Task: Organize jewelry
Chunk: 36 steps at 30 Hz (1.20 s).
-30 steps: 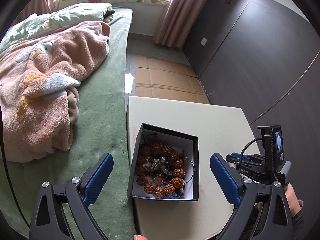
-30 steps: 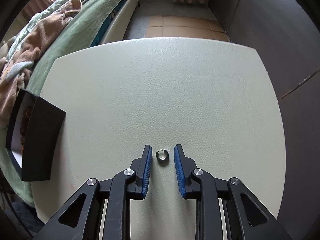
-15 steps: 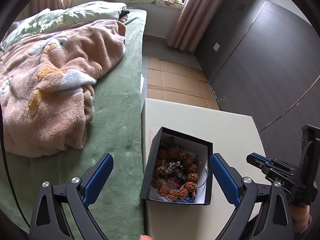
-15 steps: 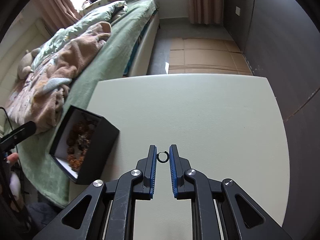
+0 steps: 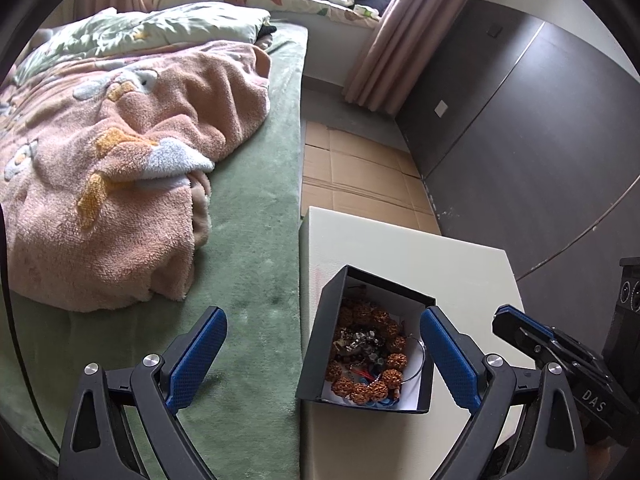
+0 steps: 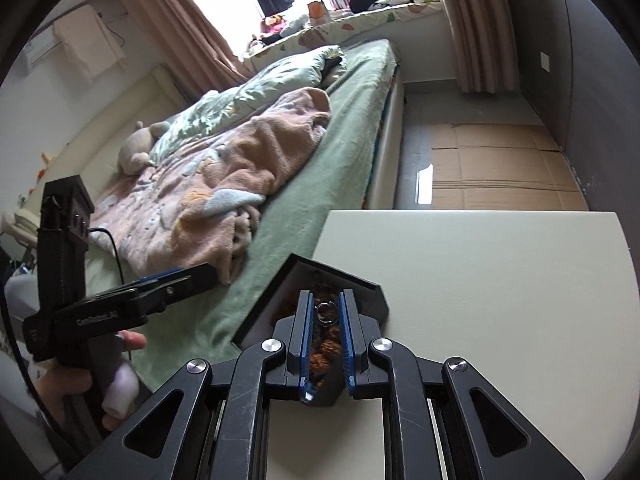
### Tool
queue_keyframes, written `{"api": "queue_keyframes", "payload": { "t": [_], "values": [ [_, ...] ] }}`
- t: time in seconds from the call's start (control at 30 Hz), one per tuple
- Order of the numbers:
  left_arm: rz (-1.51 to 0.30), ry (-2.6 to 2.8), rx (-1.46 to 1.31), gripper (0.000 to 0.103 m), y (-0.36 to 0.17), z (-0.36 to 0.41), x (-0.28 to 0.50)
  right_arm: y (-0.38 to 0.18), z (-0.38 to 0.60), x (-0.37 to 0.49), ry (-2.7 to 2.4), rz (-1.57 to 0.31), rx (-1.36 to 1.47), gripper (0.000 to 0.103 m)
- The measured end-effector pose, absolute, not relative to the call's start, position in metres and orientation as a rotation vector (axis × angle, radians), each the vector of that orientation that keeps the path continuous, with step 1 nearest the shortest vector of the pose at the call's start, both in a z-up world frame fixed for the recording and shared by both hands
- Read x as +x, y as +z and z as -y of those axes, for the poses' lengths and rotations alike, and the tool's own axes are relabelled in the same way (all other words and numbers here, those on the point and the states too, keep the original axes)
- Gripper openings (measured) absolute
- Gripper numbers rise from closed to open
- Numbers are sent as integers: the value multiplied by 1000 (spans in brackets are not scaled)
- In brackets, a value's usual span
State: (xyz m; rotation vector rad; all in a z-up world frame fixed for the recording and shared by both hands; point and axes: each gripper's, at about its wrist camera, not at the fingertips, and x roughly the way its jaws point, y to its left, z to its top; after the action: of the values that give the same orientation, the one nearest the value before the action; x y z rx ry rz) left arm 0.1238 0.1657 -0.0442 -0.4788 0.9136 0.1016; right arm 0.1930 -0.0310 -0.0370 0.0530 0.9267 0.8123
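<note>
A black open box with a white lining stands at the near left corner of the cream table. It holds brown bead bracelets and other jewelry. My right gripper is shut on a small silver ring and holds it above the box. My left gripper is wide open and empty, its fingers either side of the box's near left part. The right gripper's tip shows at the right of the left wrist view.
A bed with a green cover and a pink blanket runs along the table's left side. Cardboard sheets lie on the floor beyond the table. A dark wall stands to the right.
My right gripper has closed on the ring, lifted it off the table and carried it left to above the box. The left gripper has shifted left, staying open.
</note>
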Motion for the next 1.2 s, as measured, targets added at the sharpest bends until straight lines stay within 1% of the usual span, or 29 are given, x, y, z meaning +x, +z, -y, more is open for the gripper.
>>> {"api": "queue_keyframes", "payload": {
  "t": [0.13, 0.17, 0.23, 0.27, 0.3, 0.47, 0.53, 0.57, 0.6, 0.8, 0.83, 0.87, 1.2],
  "values": [
    [-911, 99, -488, 97, -42, -167, 123, -29, 17, 188, 838, -881, 56, 15],
    [-911, 100, -485, 97, -41, -167, 123, -28, 13, 188, 856, -888, 55, 16],
    [-903, 96, -483, 97, -37, -165, 121, -32, 7, 188, 876, -938, 59, 42],
    [-899, 97, -481, 97, -35, -164, 120, -34, 6, 188, 867, -959, 59, 65],
    [-897, 97, -479, 97, -34, -164, 119, -34, 8, 188, 855, -967, 60, 74],
    [-886, 86, -478, 97, -25, -158, 113, -19, 28, 180, 814, -947, 34, 75],
    [-880, 89, -473, 97, -20, -154, 109, -13, 39, 174, 793, -935, 27, 80],
    [-875, 88, -471, 97, -18, -152, 106, -11, 45, 172, 778, -930, 25, 87],
    [-871, 86, -468, 97, -15, -149, 104, -8, 53, 169, 760, -924, 27, 92],
    [-826, 61, -426, 97, -1, -122, 84, 1, 94, 157, 671, -911, 41, 95],
    [-823, 61, -422, 97, 0, -118, 81, 2, 101, 155, 656, -908, 45, 96],
    [-825, 60, -415, 97, 1, -113, 79, 4, 108, 152, 644, -906, 53, 102],
    [-766, -34, -345, 97, 31, -63, 56, 28, 168, 119, 570, -845, 116, 103]
  ]
}}
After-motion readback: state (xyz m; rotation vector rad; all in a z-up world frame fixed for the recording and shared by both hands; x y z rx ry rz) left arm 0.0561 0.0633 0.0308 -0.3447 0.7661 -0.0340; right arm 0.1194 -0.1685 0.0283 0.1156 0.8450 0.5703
